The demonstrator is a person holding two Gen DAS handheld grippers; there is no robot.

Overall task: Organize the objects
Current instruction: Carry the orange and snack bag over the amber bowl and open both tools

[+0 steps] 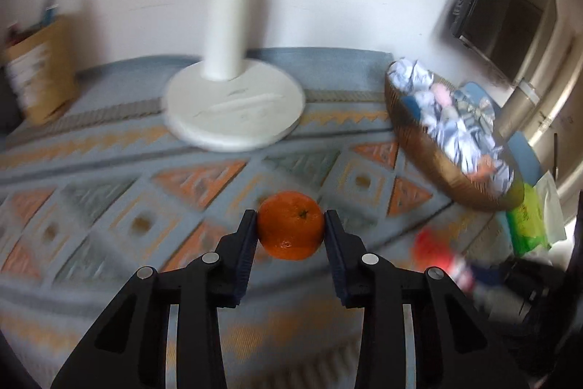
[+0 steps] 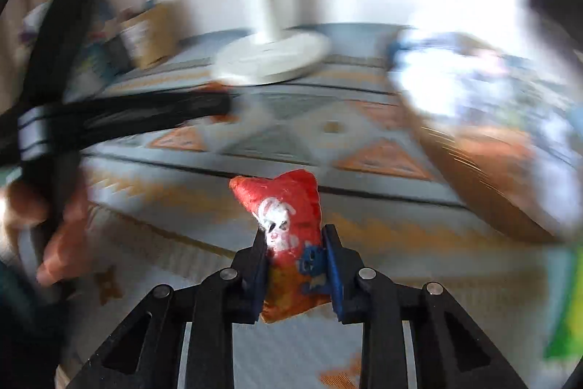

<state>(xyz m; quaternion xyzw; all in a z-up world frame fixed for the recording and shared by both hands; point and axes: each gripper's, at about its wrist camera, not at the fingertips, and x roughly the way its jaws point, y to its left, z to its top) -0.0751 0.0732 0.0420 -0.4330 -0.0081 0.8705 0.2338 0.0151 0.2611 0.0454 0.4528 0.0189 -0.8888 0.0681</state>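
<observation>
Left wrist view: round orange mandarin (image 1: 290,225) is clamped in the left tool (image 1: 290,231) above the patterned counter (image 1: 109,177). Red printed snack pouch (image 2: 288,236) is pinched by the right tool (image 2: 294,248), presumably for transfer to the woven basket (image 1: 433,163).

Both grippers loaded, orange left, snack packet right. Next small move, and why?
Probably carry the left gripper right toward the woven basket: it is shut on the orange, lifted off the patterned cloth, and the basket already holds wrapped items.
</observation>
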